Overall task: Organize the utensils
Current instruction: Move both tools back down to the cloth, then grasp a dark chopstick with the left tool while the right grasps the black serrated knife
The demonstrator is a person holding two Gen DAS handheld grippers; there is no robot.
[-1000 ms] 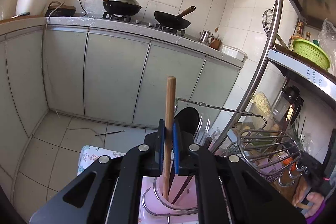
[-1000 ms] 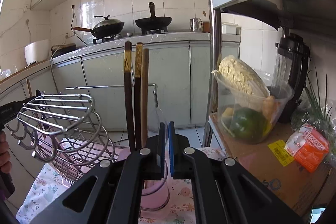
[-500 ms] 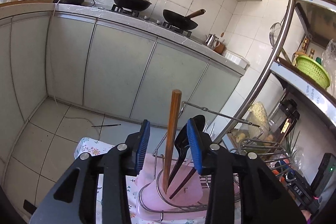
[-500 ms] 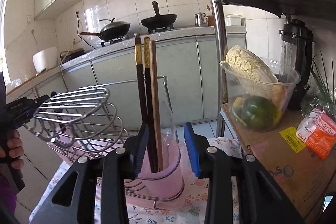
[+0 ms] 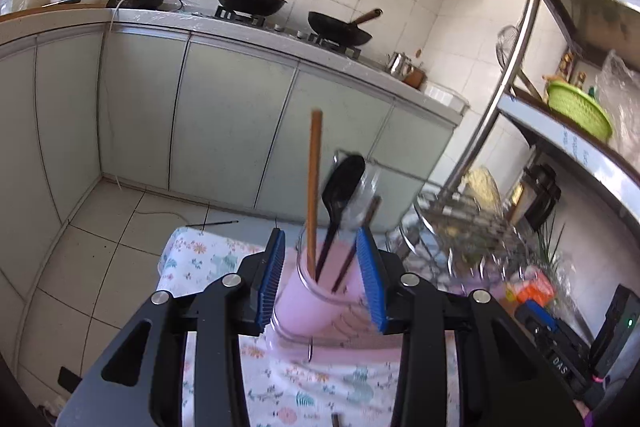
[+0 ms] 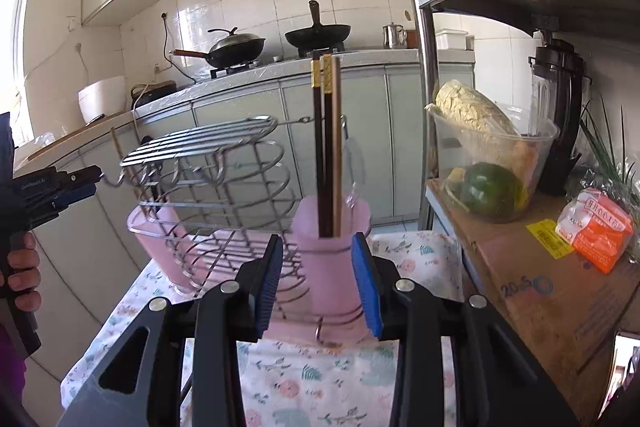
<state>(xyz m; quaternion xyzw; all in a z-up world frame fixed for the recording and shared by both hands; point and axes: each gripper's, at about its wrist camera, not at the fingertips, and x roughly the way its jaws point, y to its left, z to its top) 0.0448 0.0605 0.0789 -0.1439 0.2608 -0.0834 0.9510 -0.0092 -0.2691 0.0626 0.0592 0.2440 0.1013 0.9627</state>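
- The left gripper (image 5: 322, 277) stands with its blue pads spread, nothing pinched; the wooden-handled utensil (image 5: 314, 187) stands free in the pink cup (image 5: 316, 307) ahead of it, next to a black spoon (image 5: 340, 195) and a dark chopstick (image 5: 354, 247).
- The right gripper (image 6: 320, 281) is likewise spread and empty; the chopsticks (image 6: 328, 147) stand upright in the pink cup (image 6: 330, 267) on its side of the wire rack (image 6: 208, 187), not touched by either pad.
- Both sets of jaws have just been opening, and nothing lies between the pads now (the cups only show through the gaps, further off).
- Step in hand, as I judge it: the release after dropping utensils into their cups, both grippers clear of the handles.
- The rack sits on the desk (image 6: 304, 387) with its floral cloth; no loose utensil is plainly in view, save a small dark tip (image 5: 337, 419) at the lower edge of the left view, too little to name.
- Next move likely calls for finding any remaining utensil, approaching it with open jaws, and keeping clear of the tall handles so the cups are not tipped.
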